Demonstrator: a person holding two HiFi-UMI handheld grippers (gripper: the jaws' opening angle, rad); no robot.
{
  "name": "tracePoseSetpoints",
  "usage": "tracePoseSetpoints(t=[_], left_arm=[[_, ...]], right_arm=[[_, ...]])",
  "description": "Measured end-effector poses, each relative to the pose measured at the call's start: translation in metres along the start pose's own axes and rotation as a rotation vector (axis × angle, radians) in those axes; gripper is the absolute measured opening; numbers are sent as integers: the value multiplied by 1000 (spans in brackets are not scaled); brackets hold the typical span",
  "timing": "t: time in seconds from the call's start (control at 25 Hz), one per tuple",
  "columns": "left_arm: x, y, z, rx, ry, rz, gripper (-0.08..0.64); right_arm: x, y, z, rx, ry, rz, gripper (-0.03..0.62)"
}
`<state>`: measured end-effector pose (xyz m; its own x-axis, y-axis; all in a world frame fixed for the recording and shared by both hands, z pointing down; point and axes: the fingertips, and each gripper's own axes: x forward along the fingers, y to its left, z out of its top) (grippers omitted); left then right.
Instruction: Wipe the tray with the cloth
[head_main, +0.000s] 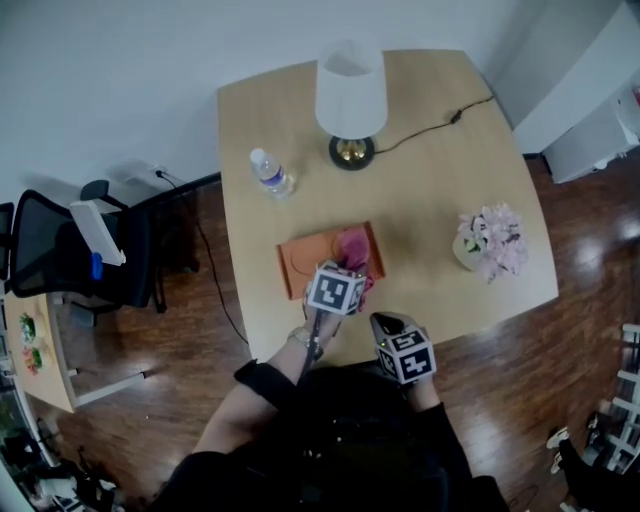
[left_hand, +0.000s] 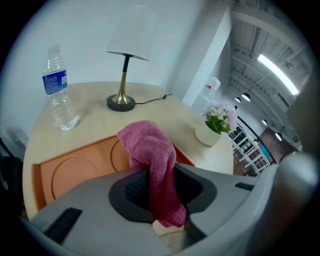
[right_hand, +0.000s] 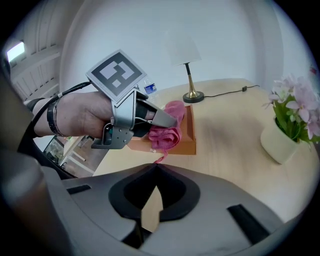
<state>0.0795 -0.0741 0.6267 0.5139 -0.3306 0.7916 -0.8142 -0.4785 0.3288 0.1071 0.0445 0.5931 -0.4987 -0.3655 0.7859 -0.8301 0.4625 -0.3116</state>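
Observation:
An orange tray (head_main: 300, 262) lies near the front edge of the wooden table (head_main: 430, 180). A pink cloth (head_main: 353, 246) sits over the tray's right part, and my left gripper (head_main: 352, 282) is shut on it. In the left gripper view the cloth (left_hand: 155, 165) hangs bunched between the jaws above the tray (left_hand: 75, 167). My right gripper (head_main: 385, 324) is shut with nothing in it, hovering at the table's front edge just right of the left one. From the right gripper view I see the left gripper (right_hand: 167, 120) holding the cloth (right_hand: 167, 131) on the tray (right_hand: 187, 142).
A lamp (head_main: 351, 95) with its cord stands at the back of the table. A water bottle (head_main: 270, 172) is behind the tray at left. A flower pot (head_main: 490, 242) stands at the right. An office chair (head_main: 90, 255) is on the floor at left.

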Motion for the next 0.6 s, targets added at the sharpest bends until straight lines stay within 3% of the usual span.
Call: tracePoseSetpoints(t=[0.36,0.6], left_arm=[[-41,52,-38,57,8,113,117],[-65,80,-58,41,4,157,116]], right_arm=[[14,22,8,-44,7,33,6],[20,34,14,-60,1,37,6]])
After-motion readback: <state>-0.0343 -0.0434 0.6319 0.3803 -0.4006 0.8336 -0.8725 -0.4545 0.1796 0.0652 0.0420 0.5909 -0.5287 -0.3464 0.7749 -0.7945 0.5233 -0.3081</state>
